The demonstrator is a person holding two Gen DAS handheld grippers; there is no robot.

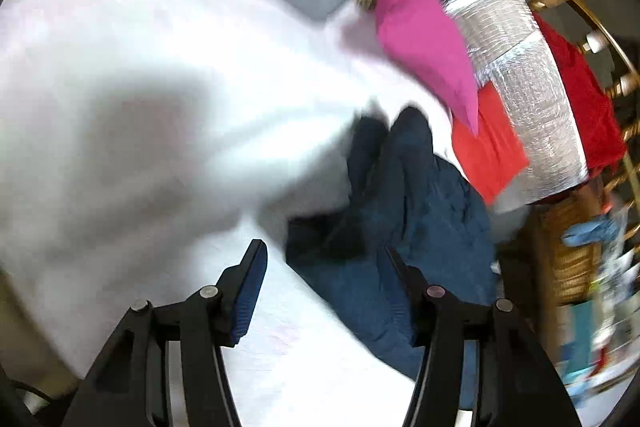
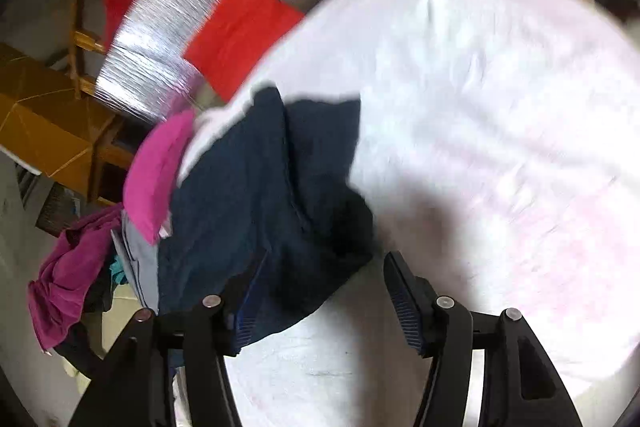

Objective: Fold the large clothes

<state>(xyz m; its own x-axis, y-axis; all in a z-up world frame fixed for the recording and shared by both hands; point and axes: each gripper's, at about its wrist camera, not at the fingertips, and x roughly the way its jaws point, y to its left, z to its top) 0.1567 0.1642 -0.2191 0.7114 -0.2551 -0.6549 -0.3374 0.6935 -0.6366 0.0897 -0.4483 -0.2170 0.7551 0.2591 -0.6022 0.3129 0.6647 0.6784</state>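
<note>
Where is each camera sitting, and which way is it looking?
Left wrist: sits on the left gripper, looking down over the white sheet and navy garment; its two open fingers show.
Right wrist: sits on the right gripper, looking down likewise; its open fingers show.
Shared: navy garment, white sheet, pink cloth, red cloth, silver mat.

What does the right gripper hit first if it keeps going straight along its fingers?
Probably the dark blue garment: it lies bunched just ahead of the open right gripper, overlapping its left finger. The white sheet lies right beside it; motion blur makes depth uncertain.
</note>
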